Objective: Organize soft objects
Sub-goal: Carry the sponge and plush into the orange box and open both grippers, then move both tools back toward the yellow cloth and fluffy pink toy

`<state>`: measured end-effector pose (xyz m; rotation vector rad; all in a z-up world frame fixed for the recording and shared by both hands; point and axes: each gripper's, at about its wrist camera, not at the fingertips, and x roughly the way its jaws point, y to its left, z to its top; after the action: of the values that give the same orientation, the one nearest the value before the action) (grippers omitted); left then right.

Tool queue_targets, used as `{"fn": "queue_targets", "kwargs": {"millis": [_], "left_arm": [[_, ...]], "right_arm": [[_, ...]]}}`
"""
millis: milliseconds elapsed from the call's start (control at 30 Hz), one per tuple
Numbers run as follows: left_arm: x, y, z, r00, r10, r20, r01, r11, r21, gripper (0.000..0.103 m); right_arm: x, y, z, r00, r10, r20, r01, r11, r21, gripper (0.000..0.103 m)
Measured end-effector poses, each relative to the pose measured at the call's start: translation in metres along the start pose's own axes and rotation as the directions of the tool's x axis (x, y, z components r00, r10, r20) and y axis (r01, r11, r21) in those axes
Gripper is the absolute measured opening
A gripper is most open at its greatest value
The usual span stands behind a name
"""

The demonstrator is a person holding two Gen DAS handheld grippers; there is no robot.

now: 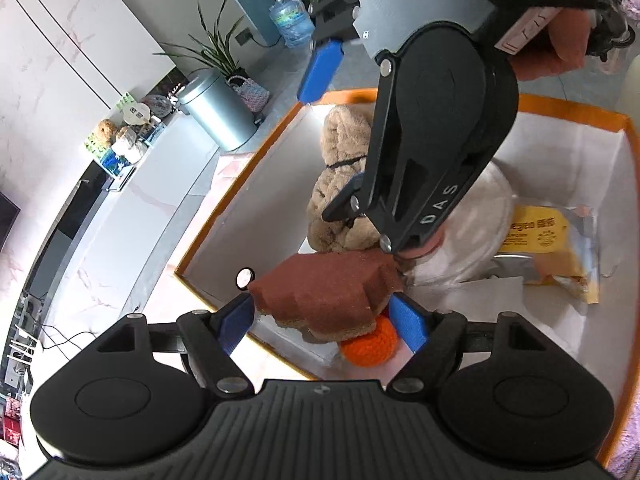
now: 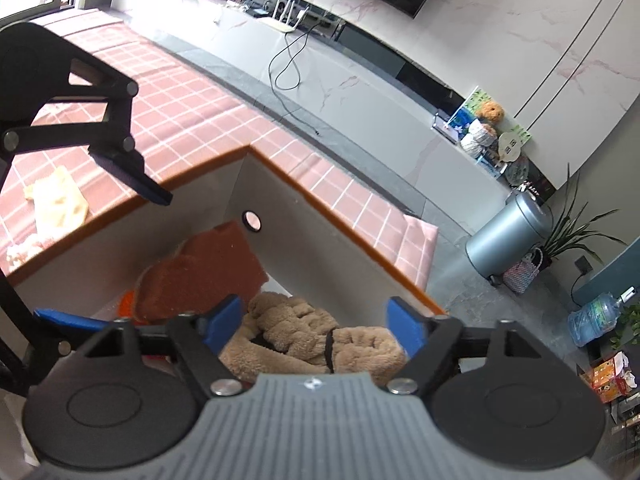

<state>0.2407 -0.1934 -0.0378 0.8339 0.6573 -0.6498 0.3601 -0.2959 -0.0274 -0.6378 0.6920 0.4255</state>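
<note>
Rust-brown sponge (image 1: 328, 288) sits between my left gripper's (image 1: 324, 320) blue pads, low over the near corner of the orange-rimmed box (image 1: 224, 200). The jaws are spread about as wide as the sponge, one pad at each flank; whether they're actually pinching it or just bracketing it, I cannot tell from the left wrist view. Under it, touching or nearly so, sits an orange crocheted ball (image 1: 370, 344) against the near wall.

Further in lies the tan plush toy (image 1: 340, 176) on its side, a thin black strap across its middle, and my right gripper (image 2: 316, 328) hovers just above it — jaws spread wide, nothing between them. To the right in the box I see a pale round cushion-like thing (image 1: 484, 216) and a yellow foil packet (image 1: 548, 248). The box rests on a bench with a pink checked cover (image 2: 200, 96), where a cream cloth (image 2: 60, 200) lies outside the box at the left.

Handling, as I judge it: the sponge looks light and springy, so it'll compress and could pop out of a shallow pinch — I'd take it across its thick middle, not an edge. The plush is floppy and light; grabbing a limb would let it dangle, so I'd close on the body near the strap, squeezing well into the pile.
</note>
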Motion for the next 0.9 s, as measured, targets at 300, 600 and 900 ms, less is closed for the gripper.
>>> {"fn": "queue_targets", "kwargs": {"millis": [300, 600, 900], "left_arm": [[-0.039, -0.001, -0.007, 0.997, 0.021, 0.072, -0.017, 0.998, -0.060, 0.091], [-0.087, -0.004, -0.026, 0.976, 0.108, 0.188, -0.066, 0.973, -0.219, 0.091], [-0.134, -0.002, -0.070, 0.939, 0.218, 0.266, -0.078, 0.889, -0.452, 0.091]], "right_arm": [[-0.039, 0.012, 0.000, 0.998, -0.037, 0.042, 0.035, 0.998, 0.051, 0.095], [-0.077, 0.022, -0.011, 0.996, -0.088, 0.034, 0.076, 0.962, 0.263, 0.095], [-0.127, 0.063, -0.027, 0.970, -0.233, 0.071, 0.166, 0.844, 0.509, 0.095]]}}
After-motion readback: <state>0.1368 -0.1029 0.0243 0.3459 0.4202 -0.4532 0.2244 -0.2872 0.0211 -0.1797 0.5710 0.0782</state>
